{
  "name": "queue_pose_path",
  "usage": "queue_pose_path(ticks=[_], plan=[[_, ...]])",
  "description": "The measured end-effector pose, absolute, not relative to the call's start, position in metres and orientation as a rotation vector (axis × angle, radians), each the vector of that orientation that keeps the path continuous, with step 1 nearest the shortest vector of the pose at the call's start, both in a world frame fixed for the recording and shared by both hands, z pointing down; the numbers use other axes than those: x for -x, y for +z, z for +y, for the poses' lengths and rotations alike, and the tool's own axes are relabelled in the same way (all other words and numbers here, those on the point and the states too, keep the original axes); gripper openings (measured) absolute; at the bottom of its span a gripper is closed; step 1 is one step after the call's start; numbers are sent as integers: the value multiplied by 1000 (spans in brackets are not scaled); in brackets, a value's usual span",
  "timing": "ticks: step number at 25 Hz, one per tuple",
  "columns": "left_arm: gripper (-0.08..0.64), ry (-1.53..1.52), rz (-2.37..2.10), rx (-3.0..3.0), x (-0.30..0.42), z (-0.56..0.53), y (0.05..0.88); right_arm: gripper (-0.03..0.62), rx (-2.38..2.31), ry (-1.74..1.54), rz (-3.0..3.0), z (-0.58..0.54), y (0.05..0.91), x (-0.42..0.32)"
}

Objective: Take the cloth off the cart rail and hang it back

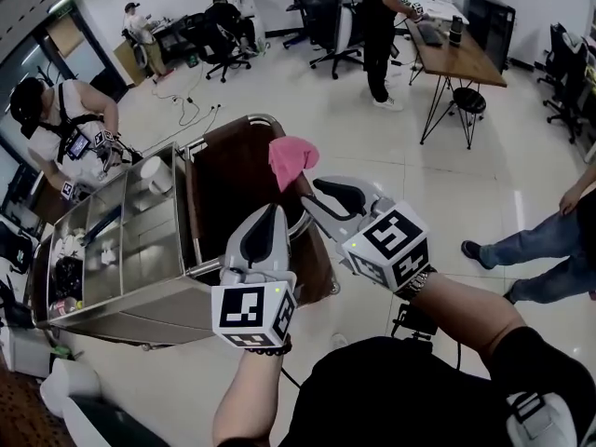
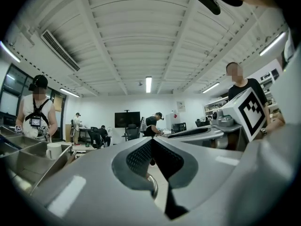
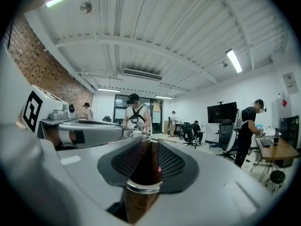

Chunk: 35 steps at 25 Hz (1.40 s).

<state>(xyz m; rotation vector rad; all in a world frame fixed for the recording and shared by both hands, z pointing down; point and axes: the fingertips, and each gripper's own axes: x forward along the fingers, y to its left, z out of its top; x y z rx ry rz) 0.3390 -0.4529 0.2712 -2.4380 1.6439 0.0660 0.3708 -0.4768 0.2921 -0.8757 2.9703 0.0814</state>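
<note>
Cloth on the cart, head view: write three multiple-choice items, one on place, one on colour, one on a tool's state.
1. The cloth is:
A on the floor
B at the cart rail
C on the desk

2. The cloth's colour is:
A blue
B white
C pink

3. The right tool has its jaws:
A shut on a cup
B apart
C out of view

Key:
1 B, it is bunched at the top end of the rail in the head view.
2 C, it is plainly pink.
3 B, the cart's brown panel shows through the gap in the right gripper view.
</note>
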Motion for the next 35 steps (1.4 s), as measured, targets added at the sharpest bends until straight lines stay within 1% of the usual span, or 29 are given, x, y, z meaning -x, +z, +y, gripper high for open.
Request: queue_pose_path(ticks=[8, 16, 26, 35], plan=[[3, 45, 1722, 2356, -380, -414, 281, 37, 731, 159, 2915, -424, 278, -412], [3, 46, 1709, 2336, -396, -378, 283, -9, 712, 202, 2886, -384, 279, -424], [2, 98, 1666, 2374, -368, -341, 282, -9, 803, 245, 2867, -347, 277, -399], [2, 124, 1631, 2388, -362, -327, 274, -2, 862, 268, 2861, -333, 274, -391]])
